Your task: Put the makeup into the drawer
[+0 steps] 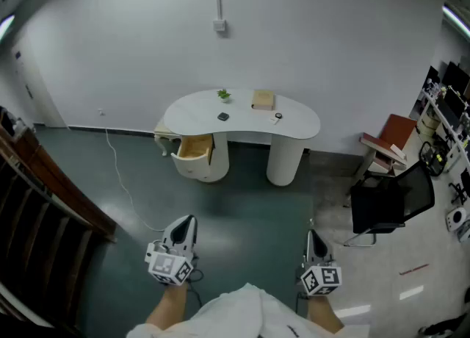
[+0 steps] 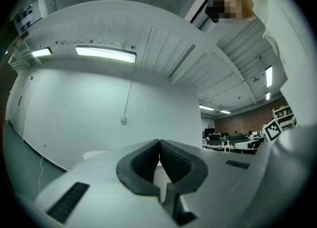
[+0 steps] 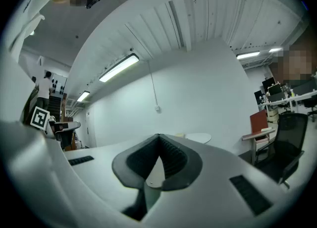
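A white curved dressing table (image 1: pixel 294 125) stands against the far wall, with its wooden drawer (image 1: pixel 194 149) pulled out at the left pedestal. On the top lie a small dark makeup item (image 1: pixel 223 117) and another small item (image 1: pixel 277 116) near the right. My left gripper (image 1: pixel 187 225) is far from the table, low in the head view, jaws together with nothing held. My right gripper (image 1: pixel 314 239) is held beside it, tips also together and empty. Both point toward the table. In the left gripper view (image 2: pixel 159 143) and the right gripper view (image 3: pixel 158 138) the dark pads meet at the tips.
A small plant (image 1: pixel 223 95) and a tan box (image 1: pixel 263 99) sit on the table's back edge. A black office chair (image 1: pixel 389 200) and a red chair (image 1: pixel 391 138) stand at the right. A dark wooden railing (image 1: pixel 44 197) runs along the left. A cable (image 1: pixel 121 175) trails over the green floor.
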Tool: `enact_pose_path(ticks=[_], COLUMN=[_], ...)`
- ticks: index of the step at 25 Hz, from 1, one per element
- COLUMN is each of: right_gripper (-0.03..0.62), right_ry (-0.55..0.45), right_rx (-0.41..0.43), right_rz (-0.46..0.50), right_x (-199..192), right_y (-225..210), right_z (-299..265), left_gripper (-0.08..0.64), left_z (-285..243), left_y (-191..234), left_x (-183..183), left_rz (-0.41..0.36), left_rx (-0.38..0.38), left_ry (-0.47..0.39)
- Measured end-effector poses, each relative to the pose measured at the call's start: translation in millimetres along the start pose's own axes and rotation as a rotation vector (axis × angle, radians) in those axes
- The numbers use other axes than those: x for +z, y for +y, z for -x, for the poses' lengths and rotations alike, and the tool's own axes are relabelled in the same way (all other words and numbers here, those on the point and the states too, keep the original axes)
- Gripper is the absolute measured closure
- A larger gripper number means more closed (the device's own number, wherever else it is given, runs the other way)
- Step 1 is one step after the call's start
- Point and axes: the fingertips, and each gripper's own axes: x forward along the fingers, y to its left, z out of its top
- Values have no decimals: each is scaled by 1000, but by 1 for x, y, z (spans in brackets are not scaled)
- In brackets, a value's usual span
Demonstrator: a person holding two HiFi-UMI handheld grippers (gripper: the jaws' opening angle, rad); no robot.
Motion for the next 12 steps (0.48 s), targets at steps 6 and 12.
enact_pose_path(ticks=[6, 12], right_gripper=[575, 575], right_ry=[3, 6], right_rx=[10, 16], right_rz=[-11, -12], right_x=[-6, -5], right_y=[8, 17], right_z=[-1, -6], left_gripper=[535, 535], left_z=[4, 1], left_y=[4, 7], left_x=[-1, 1], left_rz=[9, -4], left_rx=[-4, -31], left_ry=[-6, -4])
